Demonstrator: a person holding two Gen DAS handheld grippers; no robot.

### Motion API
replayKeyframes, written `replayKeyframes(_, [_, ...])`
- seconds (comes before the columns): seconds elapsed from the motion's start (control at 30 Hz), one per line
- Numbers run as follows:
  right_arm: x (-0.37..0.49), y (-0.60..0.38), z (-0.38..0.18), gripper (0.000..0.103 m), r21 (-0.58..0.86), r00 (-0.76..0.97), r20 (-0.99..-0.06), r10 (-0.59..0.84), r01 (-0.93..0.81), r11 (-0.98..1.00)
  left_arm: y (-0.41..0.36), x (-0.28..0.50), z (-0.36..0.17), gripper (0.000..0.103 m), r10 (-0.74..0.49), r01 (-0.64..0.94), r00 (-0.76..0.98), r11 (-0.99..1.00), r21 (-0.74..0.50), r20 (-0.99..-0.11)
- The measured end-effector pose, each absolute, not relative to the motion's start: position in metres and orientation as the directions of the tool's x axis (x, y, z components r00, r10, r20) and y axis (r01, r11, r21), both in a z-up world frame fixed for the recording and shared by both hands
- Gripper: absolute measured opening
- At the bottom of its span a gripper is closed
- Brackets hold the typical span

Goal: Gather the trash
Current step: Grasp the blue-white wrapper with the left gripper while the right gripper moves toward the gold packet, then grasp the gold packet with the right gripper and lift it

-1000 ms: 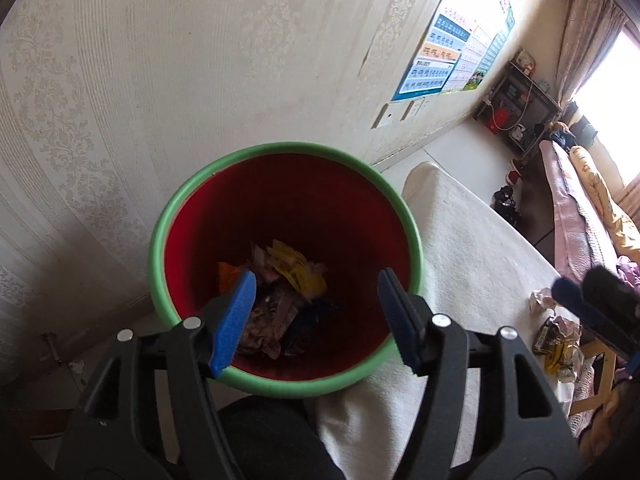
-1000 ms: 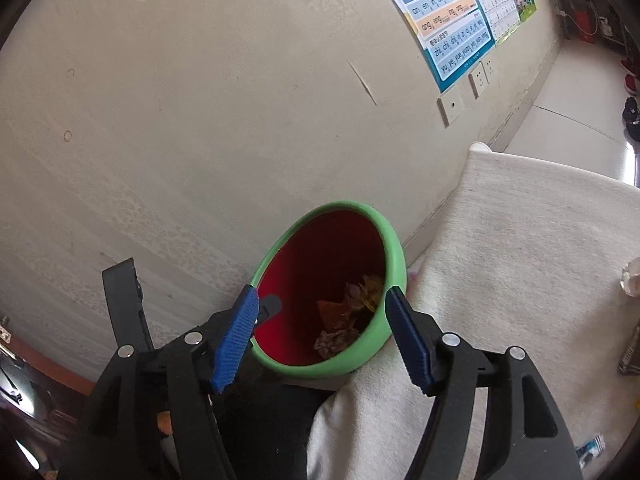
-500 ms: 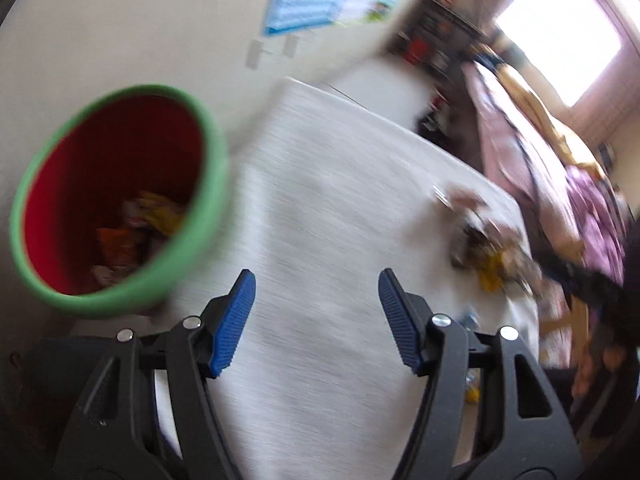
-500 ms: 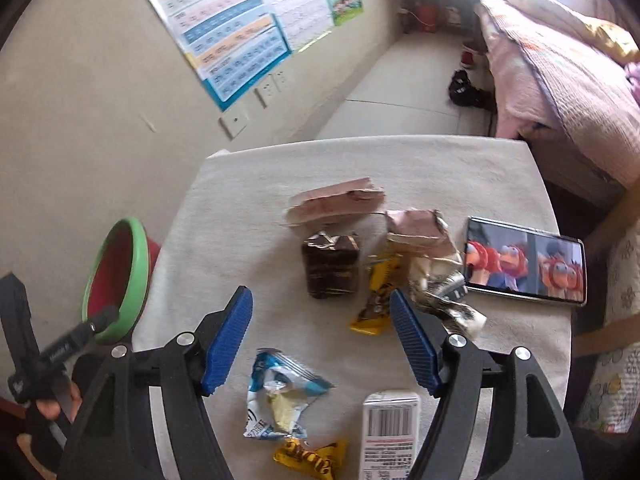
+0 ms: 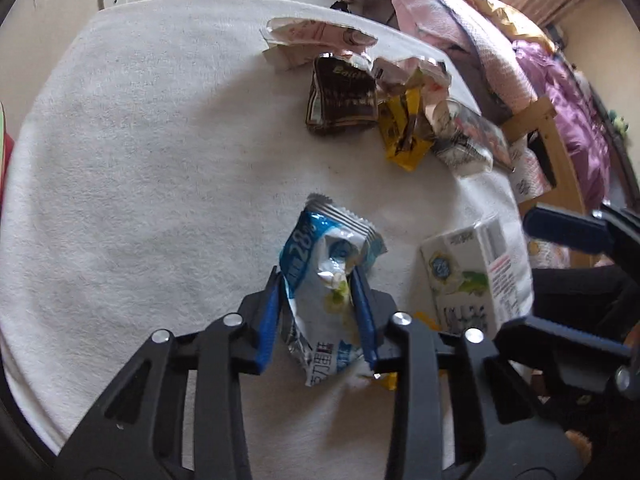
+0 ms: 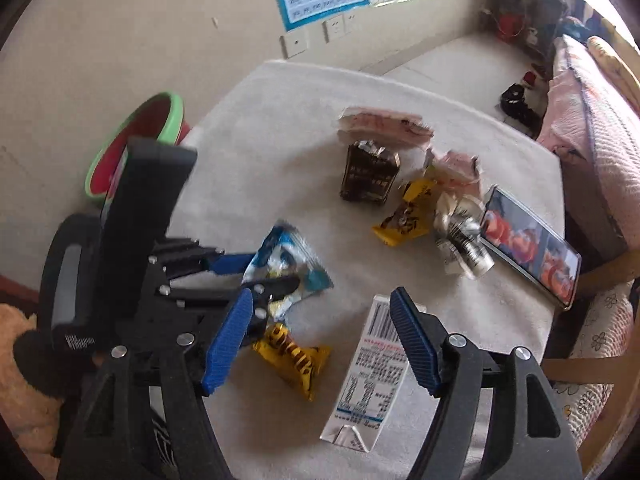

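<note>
My left gripper [image 5: 318, 280] points down at the white-clothed table [image 5: 140, 160]. Its jaws are closing, and the blue pads touch both sides of a crumpled blue and white wrapper [image 5: 320, 248]. The right wrist view shows that same left gripper [image 6: 272, 272] on the wrapper [image 6: 288, 256]. My right gripper [image 6: 320, 294] hangs open over a white milk carton [image 6: 364, 376] and a yellow and black wrapper [image 6: 296, 356], with nothing between its fingers. The green-rimmed red bin [image 6: 176, 108] stands off the table's far left corner.
More trash lies across the far table: a pink wrapper [image 5: 316, 36], a brown packet [image 5: 340, 100], a yellow wrapper [image 5: 404, 132] and a crumpled silver wrapper [image 6: 460, 232]. A phone [image 6: 528, 244] with a lit screen lies at the right edge. A bed stands beyond.
Both grippers have swung away from the bin to above the table. The left gripper has come down and narrowed its jaws around the blue and white wrapper; the right has stayed open.
</note>
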State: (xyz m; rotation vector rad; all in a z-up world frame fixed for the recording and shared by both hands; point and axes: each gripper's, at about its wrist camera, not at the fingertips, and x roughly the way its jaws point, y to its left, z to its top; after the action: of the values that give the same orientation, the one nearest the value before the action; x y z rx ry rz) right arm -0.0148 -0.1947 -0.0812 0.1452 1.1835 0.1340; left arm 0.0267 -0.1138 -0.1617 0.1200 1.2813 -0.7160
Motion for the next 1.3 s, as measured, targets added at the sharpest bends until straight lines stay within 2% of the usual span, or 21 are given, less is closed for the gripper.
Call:
replayKeyframes(0.13, [-0.013,-0.190,-0.082,0.068,0.241,0.358,-0.900,0.247,-0.062,0.969,-0.095,0.022,-0.148,0.027,-0.391,0.545,0.192,0.805,-0.234,-0.900])
replayKeyframes(0.33, [-0.014,-0.181,-0.090,0.068,0.234,0.316,-0.915,0.251,-0.092,0.968,-0.050,0.046,-0.136,0.027,-0.381,0.408,0.264,0.877,-0.255,-0.886])
replayKeyframes(0.53, [-0.011,-0.157,-0.116,0.067,0.187,0.209,-0.953,0.219,-0.163,0.969,-0.029,0.053,-0.134,0.027,-0.369,0.338,0.293,0.903,-0.266,-0.882])
replayKeyframes(0.63, [-0.011,-0.147,-0.126,0.055,0.163,0.177,-0.964,0.199,-0.197,0.967,-0.025,0.054,-0.137,0.027,-0.369,0.323,0.290,0.906,-0.272,-0.883])
replayKeyframes(0.8, [-0.012,-0.142,-0.141,0.052,0.102,0.141,-0.981,0.135,-0.214,0.971,-0.025,0.054,-0.143,0.028,-0.368,0.315,0.278,0.907,-0.278,-0.887])
replayKeyframes(0.83, [-0.011,-0.142,-0.144,0.049,0.092,0.134,-0.983,0.122,-0.212,0.973,-0.024,0.054,-0.144,0.028,-0.367,0.312,0.277,0.908,-0.278,-0.888])
replayKeyframes(0.87, [-0.011,-0.142,-0.147,0.039,0.084,0.126,-0.986,0.113,-0.213,0.973,-0.024,0.054,-0.145,0.028,-0.365,0.309,0.276,0.910,-0.277,-0.889])
replayKeyframes(0.97, [-0.012,-0.140,-0.147,0.033,0.091,0.122,-0.985,0.121,-0.226,0.970,-0.023,0.054,-0.148,0.029,-0.362,0.298,0.271,0.913,-0.280,-0.892])
replayKeyframes(1.17, [-0.005,-0.159,-0.132,0.032,0.189,0.221,-0.952,0.212,-0.120,0.975,-0.018,0.055,-0.147,0.032,-0.364,0.282,0.277,0.916,-0.287,-0.889])
replayKeyframes(1.3, [-0.003,-0.180,-0.119,0.032,0.229,0.307,-0.925,0.225,-0.024,0.973,-0.018,0.055,-0.148,0.041,-0.364,0.272,0.274,0.917,-0.291,-0.890])
